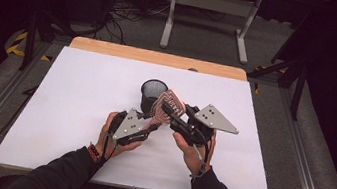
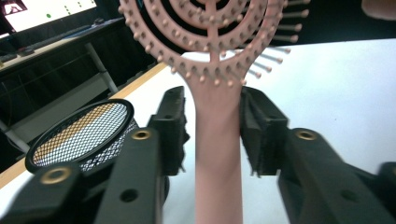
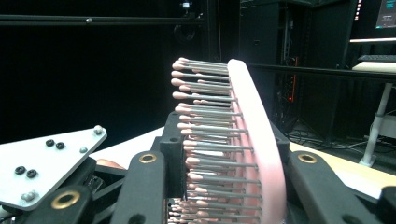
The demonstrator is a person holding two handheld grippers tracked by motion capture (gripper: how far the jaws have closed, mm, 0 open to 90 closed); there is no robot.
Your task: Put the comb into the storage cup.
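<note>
A pink hairbrush (image 1: 167, 105) hangs above the white table top (image 1: 68, 110) between both grippers. In the left gripper view its handle (image 2: 218, 154) stands upright between the black jaws of my left gripper (image 2: 212, 130). A thin gap shows at the left pad, so the jaws are open around the handle. My right gripper (image 3: 224, 140) is shut on the brush head (image 3: 254, 126), with the bristles against one pad and the smooth back against the other. In the high view the left gripper (image 1: 154, 125) sits below and left of the brush head, and the right gripper (image 1: 174, 111) reaches it from the right.
A black mesh cup (image 1: 153, 92) (image 2: 79, 135) stands upright on the table just behind the brush. Wood shows along the table's far edge (image 1: 157, 57). Beyond it are a white table frame (image 1: 209, 9), cables and dark stands. The left gripper's grey plate (image 3: 46, 158) sits near the right gripper.
</note>
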